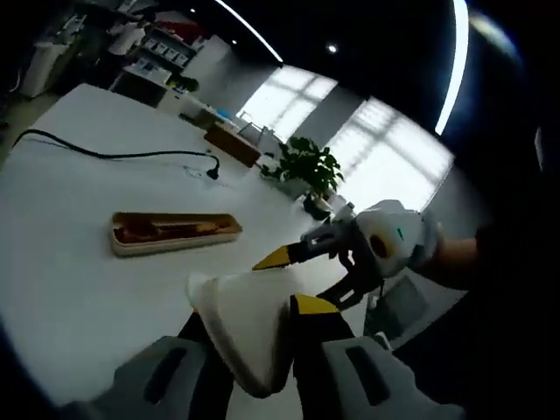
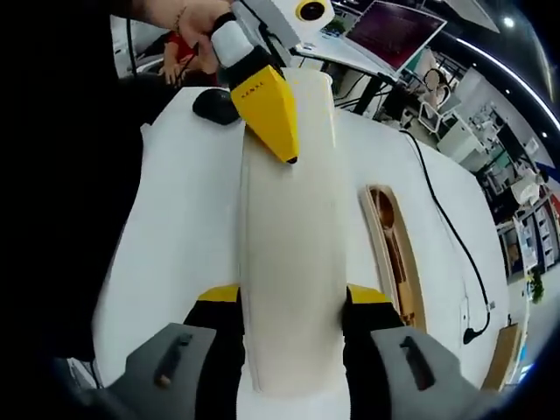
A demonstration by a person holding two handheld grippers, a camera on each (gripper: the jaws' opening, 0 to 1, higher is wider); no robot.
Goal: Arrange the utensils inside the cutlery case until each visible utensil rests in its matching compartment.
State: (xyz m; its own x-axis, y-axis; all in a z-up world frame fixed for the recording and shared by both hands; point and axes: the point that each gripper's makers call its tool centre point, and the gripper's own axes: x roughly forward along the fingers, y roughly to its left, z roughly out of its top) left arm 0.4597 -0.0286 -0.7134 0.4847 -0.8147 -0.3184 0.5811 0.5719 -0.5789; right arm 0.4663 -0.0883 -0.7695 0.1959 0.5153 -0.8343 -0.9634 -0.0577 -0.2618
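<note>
Smooth matt cream plastic lid [image 2: 289, 262]

small dark lettering on the yellow jaw tip [image 2: 269, 103], too blurred to read

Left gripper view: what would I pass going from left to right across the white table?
black cable → open cutlery case with utensils in it → white lid clamped in the left gripper → right gripper with its yellow tip → potted plant sits farther back.
</note>
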